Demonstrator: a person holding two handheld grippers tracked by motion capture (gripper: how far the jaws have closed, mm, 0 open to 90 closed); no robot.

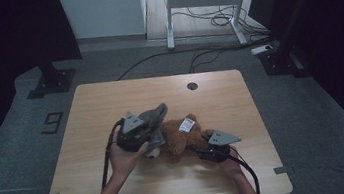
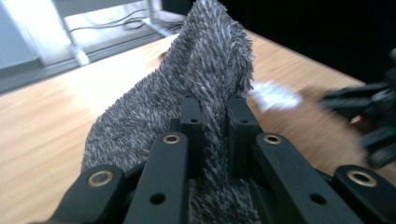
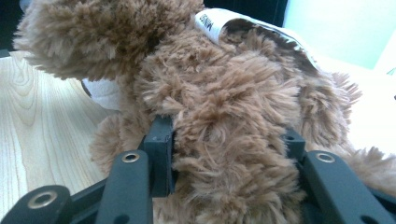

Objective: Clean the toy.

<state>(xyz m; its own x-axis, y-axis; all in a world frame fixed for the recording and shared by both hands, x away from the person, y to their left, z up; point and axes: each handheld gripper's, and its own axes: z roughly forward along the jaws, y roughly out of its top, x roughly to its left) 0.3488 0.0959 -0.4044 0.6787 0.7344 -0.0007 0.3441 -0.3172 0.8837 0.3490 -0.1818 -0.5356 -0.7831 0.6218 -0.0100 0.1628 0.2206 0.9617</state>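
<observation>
Nearest, two forearms come in from the table's front edge, each hand holding one gripper. On the right, the right gripper (image 1: pixel 203 149) has its jaws clamped around a fat limb of the single brown teddy bear (image 1: pixel 181 135), which lies near the middle of the wooden table (image 1: pixel 110 105). Just left of it, the left gripper (image 1: pixel 150 130) pinches one grey fuzzy cloth (image 2: pixel 205 79) between nearly closed jaws, lifted beside the bear's head. One white tag (image 1: pixel 186 124) sits on the bear. Farther back, one dark round hole (image 1: pixel 192 85) marks the tabletop; beyond, one white desk (image 1: pixel 208 1) stands over floor cables.
</observation>
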